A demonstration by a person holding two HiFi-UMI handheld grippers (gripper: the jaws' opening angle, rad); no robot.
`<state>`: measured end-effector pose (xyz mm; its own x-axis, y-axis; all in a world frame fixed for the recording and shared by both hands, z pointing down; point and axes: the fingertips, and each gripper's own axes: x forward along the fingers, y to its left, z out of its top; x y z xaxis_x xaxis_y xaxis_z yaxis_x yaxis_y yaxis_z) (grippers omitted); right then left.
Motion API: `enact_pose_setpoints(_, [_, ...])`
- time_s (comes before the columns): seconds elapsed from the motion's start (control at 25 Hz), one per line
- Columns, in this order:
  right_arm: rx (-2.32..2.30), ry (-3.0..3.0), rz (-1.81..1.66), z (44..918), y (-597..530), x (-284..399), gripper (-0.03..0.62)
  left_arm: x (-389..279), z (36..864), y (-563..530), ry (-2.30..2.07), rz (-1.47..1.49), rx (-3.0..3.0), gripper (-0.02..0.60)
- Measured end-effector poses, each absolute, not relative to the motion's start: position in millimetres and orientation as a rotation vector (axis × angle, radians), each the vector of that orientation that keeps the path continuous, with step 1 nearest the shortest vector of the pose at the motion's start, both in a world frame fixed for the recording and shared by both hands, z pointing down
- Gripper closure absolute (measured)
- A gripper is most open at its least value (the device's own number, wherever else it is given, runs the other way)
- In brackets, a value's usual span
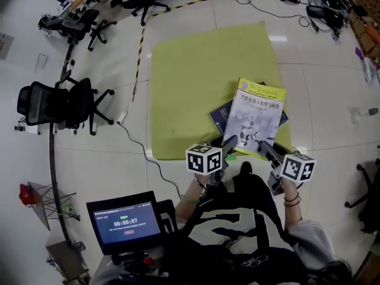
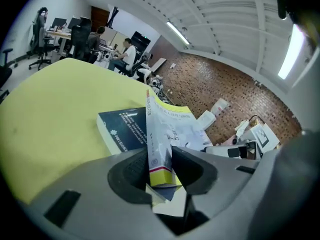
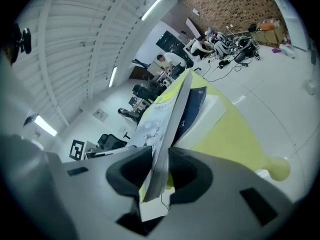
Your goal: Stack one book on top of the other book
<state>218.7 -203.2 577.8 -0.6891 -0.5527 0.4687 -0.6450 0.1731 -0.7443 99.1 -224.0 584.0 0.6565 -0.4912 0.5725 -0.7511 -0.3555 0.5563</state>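
A light book with a yellow-green top band (image 1: 256,116) hangs over a dark blue book (image 1: 222,115) that lies on the yellow-green mat (image 1: 190,76). My left gripper (image 1: 228,142) is shut on the light book's near left corner (image 2: 159,156). At the near right corner (image 3: 162,164) my right gripper (image 1: 265,148) is shut on the same book. In the left gripper view the dark blue book (image 2: 122,129) rests flat beyond the jaws. It shows behind the held book's edge in the right gripper view as the dark blue book (image 3: 192,109).
Office chairs (image 1: 62,103) stand on the white floor to the left, with a cable (image 1: 142,150) trailing past the mat's near edge. A small screen (image 1: 126,221) sits near my body. Cables and gear (image 1: 323,8) lie at the far right.
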Motion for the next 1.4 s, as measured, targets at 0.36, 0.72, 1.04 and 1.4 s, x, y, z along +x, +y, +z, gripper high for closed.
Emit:
enact_pose_setpoints(0.36, [1.204, -2.255, 1.624, 603.2, -201.5, 229.0, 0.463, 90.3, 589.8, -223.4, -1.157, 0.435, 1.938, 0.425])
enact_pose_setpoints(0.72, [1.361, -2.217, 1.516, 602.7, -190.0, 272.4, 0.449, 35.7, 566.5, -211.9, -1.374, 0.347, 1.893, 0.426])
enact_pose_setpoints(1.04, [1.571, -2.336, 1.390, 541.8, -166.9, 268.3, 0.500, 39.4, 524.5, -180.0, -1.291, 0.248, 2.020, 0.430])
enact_pose_setpoints(1.4, [1.544, -2.503, 1.365, 497.7, -88.8, 179.0, 0.561, 11.7, 503.1, -85.4, -1.223, 0.247, 2.116, 0.577])
